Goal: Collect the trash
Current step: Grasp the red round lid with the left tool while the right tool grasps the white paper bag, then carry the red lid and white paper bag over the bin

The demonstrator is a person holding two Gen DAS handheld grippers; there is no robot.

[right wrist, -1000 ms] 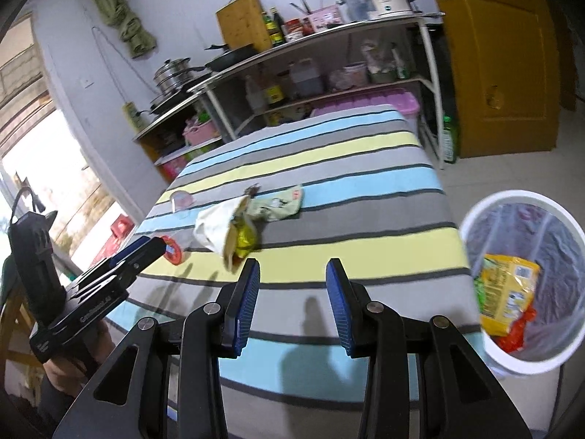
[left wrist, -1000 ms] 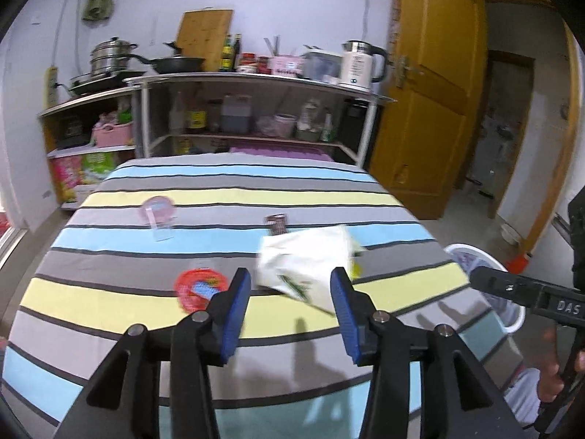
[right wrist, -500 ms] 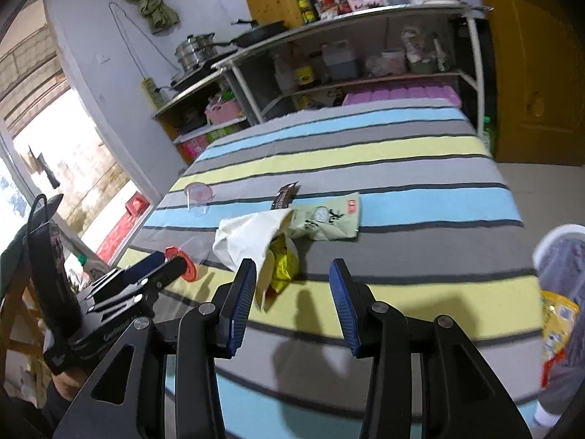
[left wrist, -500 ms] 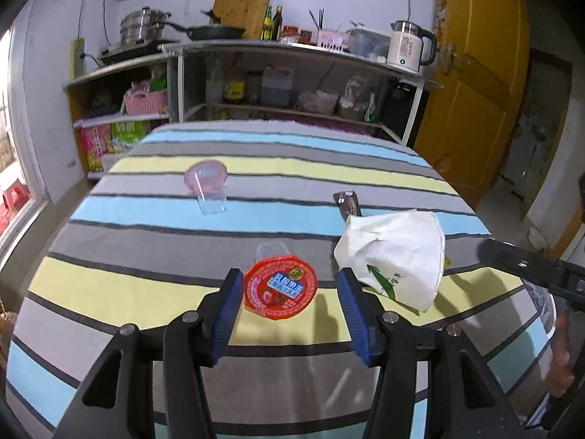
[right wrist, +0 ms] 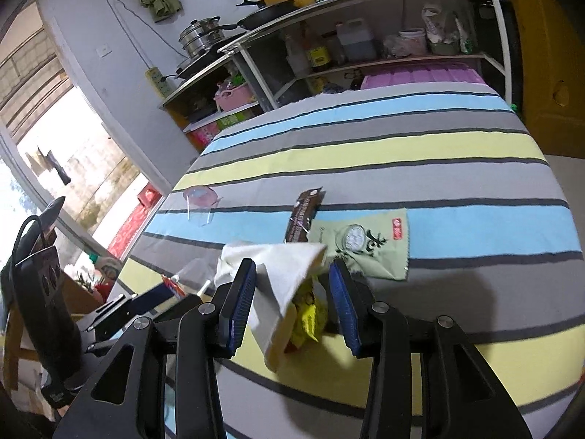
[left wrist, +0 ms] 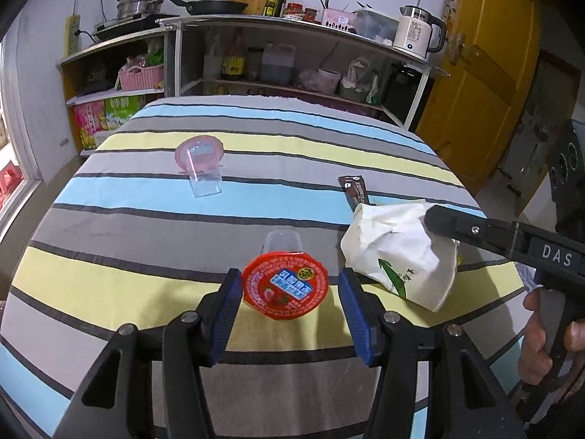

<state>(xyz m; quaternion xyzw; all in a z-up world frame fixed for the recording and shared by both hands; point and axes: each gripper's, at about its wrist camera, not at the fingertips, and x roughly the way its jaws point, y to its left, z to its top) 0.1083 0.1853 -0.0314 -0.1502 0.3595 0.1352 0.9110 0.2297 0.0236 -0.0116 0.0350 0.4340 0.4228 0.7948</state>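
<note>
Our left gripper (left wrist: 290, 305) is spread wide, its two blue-padded fingers (left wrist: 225, 314) on either side of a red-lidded jelly cup (left wrist: 285, 283) that lies tipped over on the striped tablecloth (left wrist: 146, 226). The pads sit beside the cup's lid, and we cannot tell whether the left pad touches its rim.

Our right gripper (right wrist: 290, 300) is also released, its blue pads flanking a crumpled white paper bag (right wrist: 283, 270) with a yellow wrapper (right wrist: 307, 316) poking out beneath it. The fingers are not closed on the bag. From the left wrist view, the right gripper reaches in from the right edge, its tip over that same white bag (left wrist: 398, 252).

Just beyond the bag lie a pale green packet (right wrist: 369, 245) and a dark brown snack wrapper (right wrist: 303, 216), the two overlapping. Farther across the cloth, well apart from these, a clear cup with a pink lid (left wrist: 201, 164) lies on its side. Behind the table stand metal shelves (left wrist: 292, 51) holding pots, bottles and a white kettle (left wrist: 416, 34), beside a yellow door (left wrist: 482, 73).
</note>
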